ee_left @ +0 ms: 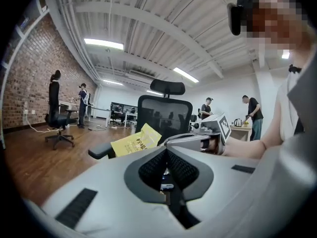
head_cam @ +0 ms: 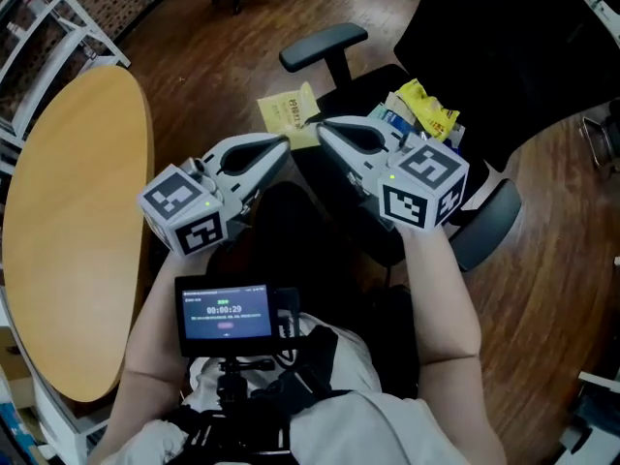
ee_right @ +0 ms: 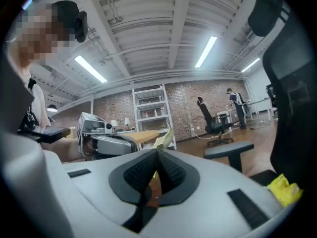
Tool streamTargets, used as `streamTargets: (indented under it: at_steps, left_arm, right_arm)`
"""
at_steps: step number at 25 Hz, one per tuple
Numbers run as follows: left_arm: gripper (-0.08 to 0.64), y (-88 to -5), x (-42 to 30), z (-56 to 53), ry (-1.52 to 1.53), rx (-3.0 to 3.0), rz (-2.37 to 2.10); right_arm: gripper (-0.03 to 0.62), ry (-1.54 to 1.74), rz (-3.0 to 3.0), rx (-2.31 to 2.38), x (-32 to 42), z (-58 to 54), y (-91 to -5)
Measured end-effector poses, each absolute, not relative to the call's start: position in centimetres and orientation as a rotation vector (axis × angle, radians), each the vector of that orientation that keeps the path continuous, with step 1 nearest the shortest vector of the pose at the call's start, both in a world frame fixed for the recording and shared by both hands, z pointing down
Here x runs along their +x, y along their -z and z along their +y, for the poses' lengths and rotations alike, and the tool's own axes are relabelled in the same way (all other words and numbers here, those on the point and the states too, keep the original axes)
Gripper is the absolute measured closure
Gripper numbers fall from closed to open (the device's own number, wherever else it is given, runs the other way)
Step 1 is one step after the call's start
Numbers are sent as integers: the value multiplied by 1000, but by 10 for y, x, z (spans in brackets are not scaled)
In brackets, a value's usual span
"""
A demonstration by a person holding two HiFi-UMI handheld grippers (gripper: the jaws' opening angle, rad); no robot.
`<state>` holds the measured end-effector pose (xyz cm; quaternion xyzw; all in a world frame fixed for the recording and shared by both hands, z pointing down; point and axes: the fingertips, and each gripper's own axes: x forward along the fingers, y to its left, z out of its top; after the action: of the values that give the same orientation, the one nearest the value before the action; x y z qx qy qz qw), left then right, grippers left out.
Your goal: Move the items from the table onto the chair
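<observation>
One flat pale-yellow packet [head_cam: 287,114] hangs in the air at the left front edge of the black office chair [head_cam: 358,90], just short of its grey-padded left armrest [head_cam: 325,45]. Behind the packet we see bare brown wooden floor [head_cam: 213,56], open well out to the left. To its right the seat is partly taken: a crumpled bright-yellow bag [head_cam: 426,109] and a blue-and-white packet [head_cam: 392,119] lie together towards the backrest, and the seat's front half is bare.

Both sets of jaws point at the packet from our side. The right gripper [head_cam: 322,129] meets the packet's right edge. In the right gripper view its jaws are pressed together [ee_right: 157,152] with the thin yellow sheet [ee_right: 166,135] standing up out of the tips, so it is clamped on the packet. The left gripper [head_cam: 286,143] sits just below the packet. In the left gripper view its jaws are together [ee_left: 167,150] with nothing between them, and the packet [ee_left: 134,143] shows just beyond and left of the tips, in front of the chair back [ee_left: 163,113]. Whether the left tips touch it, we cannot tell.

Further left stands the round light-wood counter [head_cam: 68,221], well apart from the chair.
</observation>
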<state>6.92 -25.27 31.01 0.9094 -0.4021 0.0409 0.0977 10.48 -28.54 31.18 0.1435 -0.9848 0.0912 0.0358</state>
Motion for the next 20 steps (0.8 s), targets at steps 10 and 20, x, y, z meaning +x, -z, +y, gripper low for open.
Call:
streamTargets:
  at_steps: [10,20]
  left_arm:
    - [554,-379,129,-277,-78,2658,-997]
    - [552,-422,141,-293,-91,2580,-972]
  right_arm:
    - [591,-429,-2767,903,180,-338,-425]
    - [591,-653,-2462,1230,231,-385,-527]
